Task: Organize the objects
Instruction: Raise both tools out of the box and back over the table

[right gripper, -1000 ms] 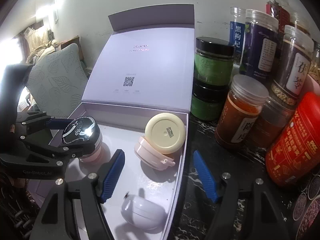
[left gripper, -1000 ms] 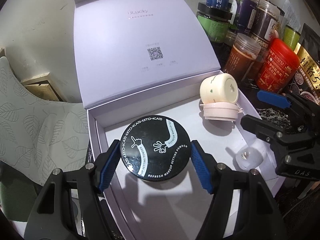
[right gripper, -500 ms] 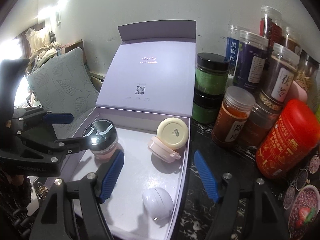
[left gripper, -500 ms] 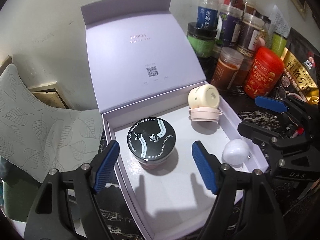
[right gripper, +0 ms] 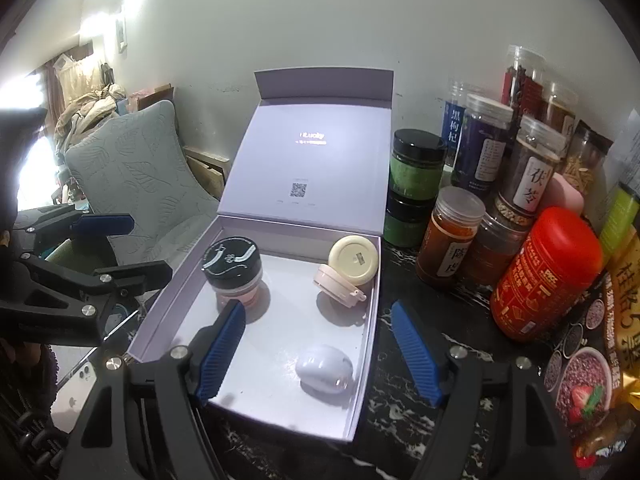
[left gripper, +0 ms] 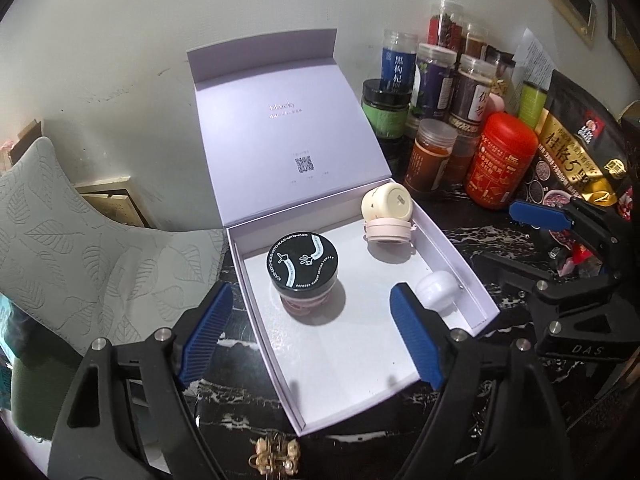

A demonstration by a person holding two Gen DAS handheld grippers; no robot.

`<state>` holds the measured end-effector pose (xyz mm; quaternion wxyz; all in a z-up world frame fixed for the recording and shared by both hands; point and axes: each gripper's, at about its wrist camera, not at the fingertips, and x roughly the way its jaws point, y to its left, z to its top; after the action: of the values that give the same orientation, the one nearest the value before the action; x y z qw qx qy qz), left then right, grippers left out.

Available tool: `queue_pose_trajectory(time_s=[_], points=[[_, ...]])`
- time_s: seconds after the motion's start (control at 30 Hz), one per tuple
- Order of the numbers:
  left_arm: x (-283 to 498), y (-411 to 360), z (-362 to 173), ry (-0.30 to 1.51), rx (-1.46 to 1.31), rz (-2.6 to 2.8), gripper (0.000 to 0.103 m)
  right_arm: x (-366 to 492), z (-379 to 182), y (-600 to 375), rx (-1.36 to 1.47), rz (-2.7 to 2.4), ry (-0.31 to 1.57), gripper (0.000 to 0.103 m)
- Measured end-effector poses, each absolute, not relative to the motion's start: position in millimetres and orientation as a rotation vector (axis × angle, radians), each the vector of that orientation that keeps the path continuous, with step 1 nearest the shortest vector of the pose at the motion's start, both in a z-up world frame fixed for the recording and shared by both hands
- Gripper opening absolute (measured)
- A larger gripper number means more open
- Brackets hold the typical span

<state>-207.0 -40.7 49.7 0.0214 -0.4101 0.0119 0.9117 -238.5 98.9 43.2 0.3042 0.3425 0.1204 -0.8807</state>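
Note:
An open lilac gift box (left gripper: 460, 264) (right gripper: 176, 280) lies on the black marbled counter, lid raised. Inside stand a black-lidded powder jar (left gripper: 303, 272) (right gripper: 232, 266), a tipped cream and pink jar (left gripper: 387, 210) (right gripper: 352, 262) and a small white rounded case (left gripper: 436, 289) (right gripper: 324, 368). My left gripper (left gripper: 310, 336) is open and empty, above the box's near end, well back from the black jar. My right gripper (right gripper: 316, 348) is open and empty, over the box's right front corner near the white case; it also shows in the left wrist view (left gripper: 516, 232).
Several spice jars, among them a red canister (left gripper: 500, 160) (right gripper: 544, 272) and green jars (right gripper: 414, 168), crowd the counter right of the box. A gold-black pouch (left gripper: 576, 152) stands far right. A grey leaf-pattern cushion (left gripper: 80, 248) lies left. A phone (right gripper: 78, 390) lies at lower left.
My left gripper let go of the black-lidded jar inside the box and drew back and up. My right gripper also drew back from the box.

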Motion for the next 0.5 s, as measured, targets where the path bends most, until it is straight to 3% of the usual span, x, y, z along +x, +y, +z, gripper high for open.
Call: queue_pose_trajectory(time_s=[0.5], points=[[-153, -45, 76, 0.023, -1.213, 2.864, 0.085, -182, 68, 104, 0.846, -2.344, 0.344, 0.079]])
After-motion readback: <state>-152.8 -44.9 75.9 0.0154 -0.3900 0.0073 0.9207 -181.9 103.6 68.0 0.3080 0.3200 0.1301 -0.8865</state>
